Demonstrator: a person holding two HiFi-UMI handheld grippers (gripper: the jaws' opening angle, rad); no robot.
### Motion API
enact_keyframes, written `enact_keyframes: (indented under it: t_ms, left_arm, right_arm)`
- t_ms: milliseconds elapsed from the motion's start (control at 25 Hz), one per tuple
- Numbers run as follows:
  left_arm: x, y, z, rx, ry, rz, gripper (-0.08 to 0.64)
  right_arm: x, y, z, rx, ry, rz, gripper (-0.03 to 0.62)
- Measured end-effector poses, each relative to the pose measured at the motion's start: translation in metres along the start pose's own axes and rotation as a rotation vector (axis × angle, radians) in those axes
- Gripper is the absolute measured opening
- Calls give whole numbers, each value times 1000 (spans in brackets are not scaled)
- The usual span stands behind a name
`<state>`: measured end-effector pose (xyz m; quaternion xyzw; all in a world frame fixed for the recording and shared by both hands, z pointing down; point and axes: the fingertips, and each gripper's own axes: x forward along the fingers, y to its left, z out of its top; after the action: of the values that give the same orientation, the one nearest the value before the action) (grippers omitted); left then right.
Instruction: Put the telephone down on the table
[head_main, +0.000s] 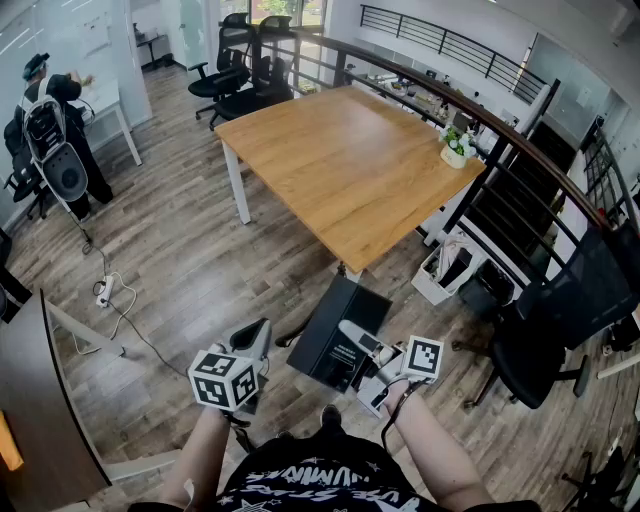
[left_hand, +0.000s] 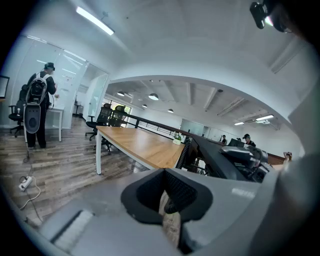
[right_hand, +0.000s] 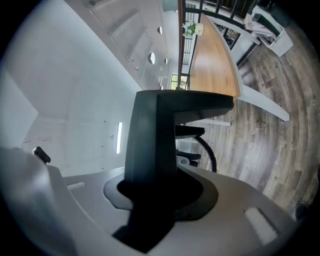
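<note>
Zero of the actual put-down is done as far as I can tell. The telephone (head_main: 325, 345) is up in the air, clamped in the right gripper (head_main: 352, 332), hanging over the wood floor (head_main: 200, 270) just short of the table's near corner. Nothing of it touches the tabletop. So the carry over the near edge, the lowering and the let-go are all left, I'd guess.

Looks-wise it's a flat, dark, boxy slab, matte black, tipped at a slant in the head view. The right gripper view has it (right_hand: 152, 150) standing up between the jaws, which are closed on one edge of it. A black coiled cord (right_hand: 207, 147) hangs behind it there. I can't make out keys or a handset from these angles.

The left gripper (head_main: 258, 332) hangs just beside it, aimed a bit downward. Its jaws are pretty much together with nothing in them, only a sliver of a gap showing in its own view.

The table (head_main: 340, 160) has a wooden top on white legs and is mostly bare. A small potted plant (head_main: 457, 148) sits at its far right edge, well away from the near corner, so plenty of landing room.
</note>
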<state>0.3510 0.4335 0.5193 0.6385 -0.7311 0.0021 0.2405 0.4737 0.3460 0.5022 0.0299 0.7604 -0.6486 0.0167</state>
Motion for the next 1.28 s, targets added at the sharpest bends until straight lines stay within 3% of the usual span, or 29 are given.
enact_keyframes:
  t_ms: [560,960,1280]
  left_arm:
    - [-23,9,-11,-16,15,-1,2]
    - [-57,44,-19,-36,1,22,2]
    - [-52,70,-19,-60,-7,51,2]
  right_arm:
    - [8,5,-28,1,37,7,158]
    - [29,-3,-62,7,71,-28,158]
    - [46,-8,-45,-4,70,-22,158]
